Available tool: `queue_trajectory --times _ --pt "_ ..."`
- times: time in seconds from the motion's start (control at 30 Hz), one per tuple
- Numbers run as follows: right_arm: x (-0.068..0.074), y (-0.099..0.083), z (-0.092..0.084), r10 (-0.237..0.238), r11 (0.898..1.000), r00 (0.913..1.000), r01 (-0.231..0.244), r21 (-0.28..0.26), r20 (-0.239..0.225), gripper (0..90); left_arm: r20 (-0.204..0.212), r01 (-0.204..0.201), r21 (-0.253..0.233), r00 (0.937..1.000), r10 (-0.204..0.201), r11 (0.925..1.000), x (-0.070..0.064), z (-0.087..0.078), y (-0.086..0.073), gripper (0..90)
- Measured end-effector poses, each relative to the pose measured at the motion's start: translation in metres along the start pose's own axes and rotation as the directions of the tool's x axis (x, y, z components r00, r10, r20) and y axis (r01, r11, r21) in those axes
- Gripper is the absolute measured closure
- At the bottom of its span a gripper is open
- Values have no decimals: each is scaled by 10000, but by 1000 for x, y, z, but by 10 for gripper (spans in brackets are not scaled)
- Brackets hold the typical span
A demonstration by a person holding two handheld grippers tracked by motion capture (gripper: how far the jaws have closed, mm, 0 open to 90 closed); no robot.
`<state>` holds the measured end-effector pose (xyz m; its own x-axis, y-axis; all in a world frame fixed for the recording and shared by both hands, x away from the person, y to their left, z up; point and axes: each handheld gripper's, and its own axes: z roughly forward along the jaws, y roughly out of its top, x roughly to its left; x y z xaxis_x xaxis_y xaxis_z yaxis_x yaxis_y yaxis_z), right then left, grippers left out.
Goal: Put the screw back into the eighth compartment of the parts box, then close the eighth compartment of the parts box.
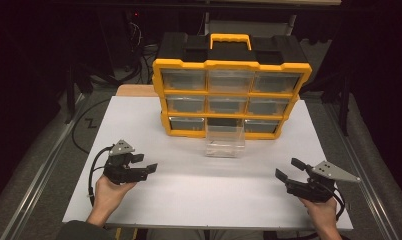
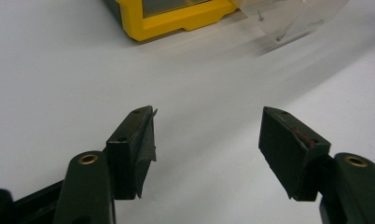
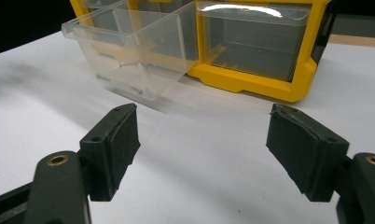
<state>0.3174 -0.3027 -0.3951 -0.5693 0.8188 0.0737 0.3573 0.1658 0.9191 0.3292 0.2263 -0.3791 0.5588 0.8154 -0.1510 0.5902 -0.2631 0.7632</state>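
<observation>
Organizer [image 1: 231, 95]: yellow-and-black case with nine clear bins, standing upright at the far middle of the table [image 1: 139, 200]; its bottom-middle slot is vacant.
Drawer [image 1: 225, 141]: clear plastic, drawn well out of that bottom-middle slot, its front end resting on the table; it looks nearly empty, contents too small to tell.
Step in hand: judged to be working the drawer, either pushing it home or lifting it free.
How to do it well: come in square to the drawer front, take the thin clear walls gently, keep the drawer level, slide along the slot line so it does not jam.
Left gripper [image 1: 148, 164]: near-left on the table, well apart from the drawer, fingers [image 2: 139, 144] fairly wide, nothing between them.
Right gripper [image 1: 288, 169]: near-right, pointing toward the drawer, jaws wide and holding nothing.
In the way: bare table between grippers and drawer; neighbouring bins sit just beside the slot, so a skewed push may catch the yellow frame.
Cables: trail from each gripper off the near edge.
</observation>
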Motion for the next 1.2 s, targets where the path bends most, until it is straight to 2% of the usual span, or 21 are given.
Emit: queue_trajectory --times 0.13,0.23,0.3,0.47,0.63,0.8,1.0,1.2 --pt "-1 0 -1 20 10000 10000 -20 -69 -12 265 70 -16 -202 10000 17 9998 0 0 -4 367" --pt "-1 0 0 3 10000 10000 -3 -63 10 265 387 224 -512 9990 -204 9984 3 0 -8 367" --pt "-1 0 0 35 10000 10000 -35 -30 35 266 418 259 -579 9988 -235 9980 4 0 -11 367" --pt "-1 1 -2 54 9999 10000 -53 -141 71 265 187 166 -926 9997 -149 9956 3 0 -17 369" --pt "-3 1 -2 -16 9999 9999 18 -135 153 265 -87 -9 -1431 10000 -4 9897 2 -2 -21 370" --pt "-4 2 -3 133 9996 9994 -126 -235 311 267 -297 77 -1424 9995 -120 9898 5 -1 -25 365" --pt "-2 3 -4 -102 9995 9996 110 -279 280 270 -613 -370 -1629 9977 273 9860 -2 -1 -24 357" --pt "-5 4 -4 261 9986 9994 -250 -472 234 270 -556 -371 -1732 9981 279 9842 -1 -1 -25 353"
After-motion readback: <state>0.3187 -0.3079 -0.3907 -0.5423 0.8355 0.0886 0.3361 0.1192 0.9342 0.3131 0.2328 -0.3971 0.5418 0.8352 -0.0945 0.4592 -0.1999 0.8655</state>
